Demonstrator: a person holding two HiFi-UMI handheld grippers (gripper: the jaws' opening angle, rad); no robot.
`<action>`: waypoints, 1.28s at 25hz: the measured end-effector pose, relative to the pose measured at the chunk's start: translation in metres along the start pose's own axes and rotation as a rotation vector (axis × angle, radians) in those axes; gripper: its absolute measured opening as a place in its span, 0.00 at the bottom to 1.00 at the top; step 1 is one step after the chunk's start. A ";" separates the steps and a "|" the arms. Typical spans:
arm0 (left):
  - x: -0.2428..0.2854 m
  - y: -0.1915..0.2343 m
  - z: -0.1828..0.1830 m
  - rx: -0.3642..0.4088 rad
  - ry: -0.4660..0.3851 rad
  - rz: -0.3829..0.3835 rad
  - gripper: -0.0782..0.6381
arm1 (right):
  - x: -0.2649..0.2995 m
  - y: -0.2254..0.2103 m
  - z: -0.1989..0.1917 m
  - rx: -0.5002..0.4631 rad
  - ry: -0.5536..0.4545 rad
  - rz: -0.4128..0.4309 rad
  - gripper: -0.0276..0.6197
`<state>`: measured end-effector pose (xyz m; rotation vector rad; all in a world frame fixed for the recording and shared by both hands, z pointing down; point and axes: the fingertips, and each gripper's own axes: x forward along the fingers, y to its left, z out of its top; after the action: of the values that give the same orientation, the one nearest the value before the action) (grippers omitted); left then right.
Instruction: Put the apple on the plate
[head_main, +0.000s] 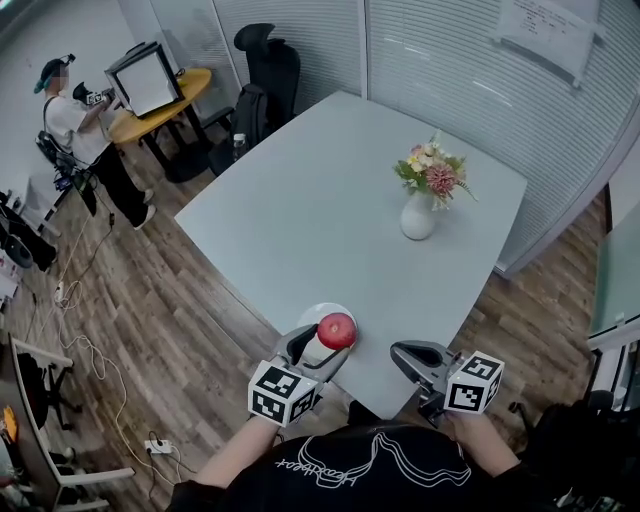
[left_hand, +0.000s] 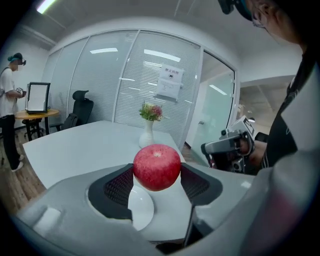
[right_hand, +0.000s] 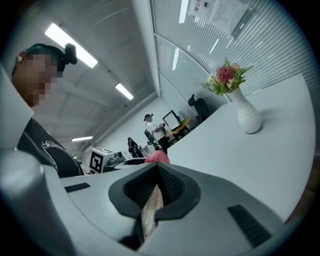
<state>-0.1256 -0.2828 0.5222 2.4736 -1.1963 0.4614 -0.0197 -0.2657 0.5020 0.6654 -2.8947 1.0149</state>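
left claw (left_hand: 157, 176): clamped on apple (left_hand: 157, 166), over plate (left_hand: 140, 210) | right claw (right_hand: 158, 189): closed, empty | needed: gentle lowering before release

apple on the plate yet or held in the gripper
Held, not on it: the apple is clamped between the jaws of the left gripper, just above the white plate.

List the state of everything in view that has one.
Left hand-held gripper: shut on apple.
Right hand-held gripper: shut, empty.
Apple: gripped, held over plate, not released.
Plate: bare, beneath apple.
Vase: upright, holding flowers.
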 end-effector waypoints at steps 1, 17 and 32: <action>0.005 0.001 -0.003 0.024 0.013 0.010 0.53 | -0.002 -0.002 0.000 0.002 0.003 -0.005 0.06; 0.054 0.048 -0.080 0.056 0.173 0.101 0.53 | -0.007 -0.029 0.000 0.070 0.002 -0.035 0.06; 0.065 0.076 -0.121 0.052 0.236 0.134 0.53 | -0.002 -0.033 -0.009 0.095 0.043 -0.071 0.06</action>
<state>-0.1636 -0.3171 0.6701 2.3105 -1.2696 0.8061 -0.0064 -0.2821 0.5285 0.7358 -2.7797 1.1485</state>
